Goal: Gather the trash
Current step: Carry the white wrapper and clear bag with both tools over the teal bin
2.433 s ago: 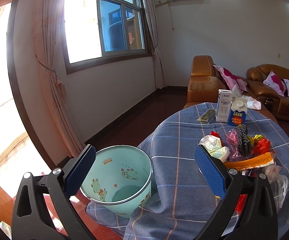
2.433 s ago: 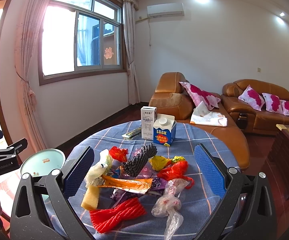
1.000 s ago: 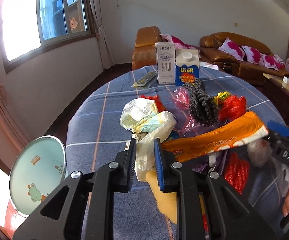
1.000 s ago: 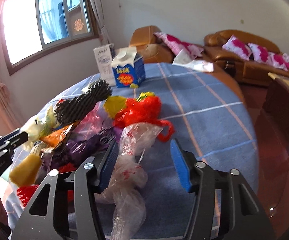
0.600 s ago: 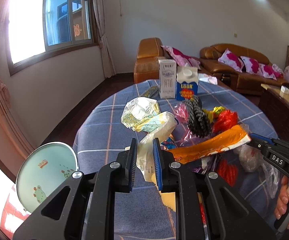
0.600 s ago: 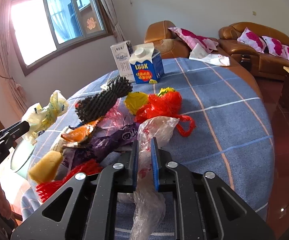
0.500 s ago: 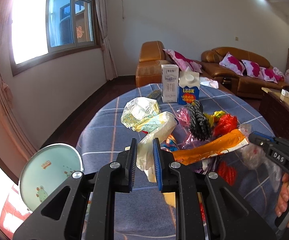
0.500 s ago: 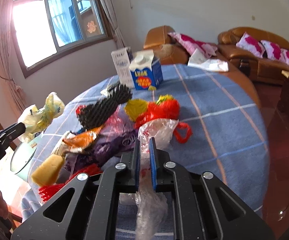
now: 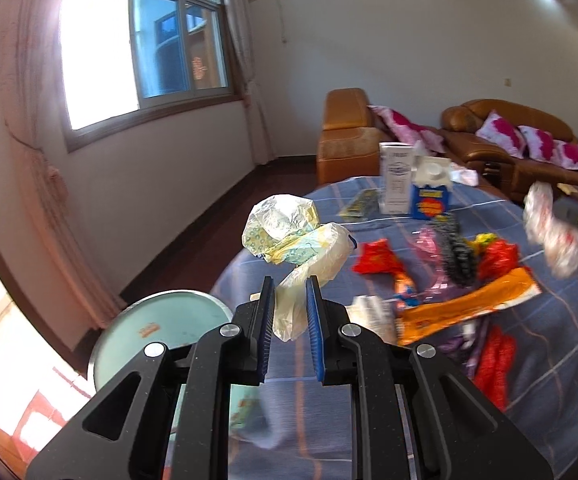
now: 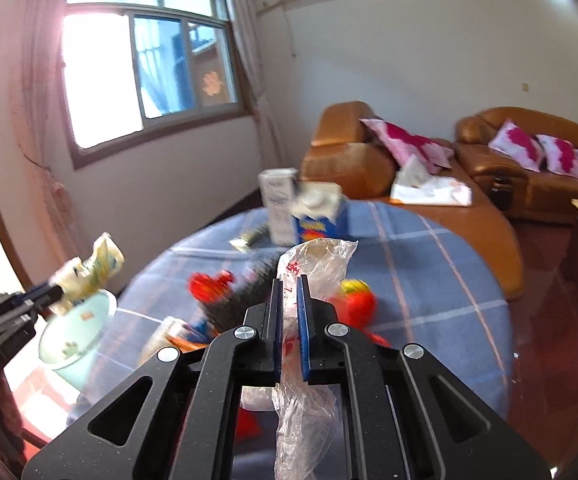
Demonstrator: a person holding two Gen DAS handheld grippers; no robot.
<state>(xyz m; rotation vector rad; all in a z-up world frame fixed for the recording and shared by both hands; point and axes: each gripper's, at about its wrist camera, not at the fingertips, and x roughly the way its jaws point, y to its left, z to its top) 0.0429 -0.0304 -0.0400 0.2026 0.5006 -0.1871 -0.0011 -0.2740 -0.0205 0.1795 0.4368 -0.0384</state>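
Trash bags hang pinched in both grippers above the table (image 9: 529, 364). Left gripper (image 9: 290, 308) clamps a yellowish bag (image 9: 309, 264); right gripper (image 10: 288, 312) clamps a clear bag (image 10: 313, 264). Pail (image 9: 161, 332) sits at eight o'clock.

Not much you can actually read here, it's all pretty blurry. The blue carton (image 9: 429, 194) near the far edge of the desk (image 9: 489, 204) has a yellow and orange label patch, but the letters are smeared. The white carton (image 9: 396, 178) just beside it has grey print and an oval emblem, can't make out a word. The clear plastic bag (image 10: 313, 268) has red printed characters, unreadable. The light green bin (image 9: 161, 332) has a small orange mark inside, too small to tell.
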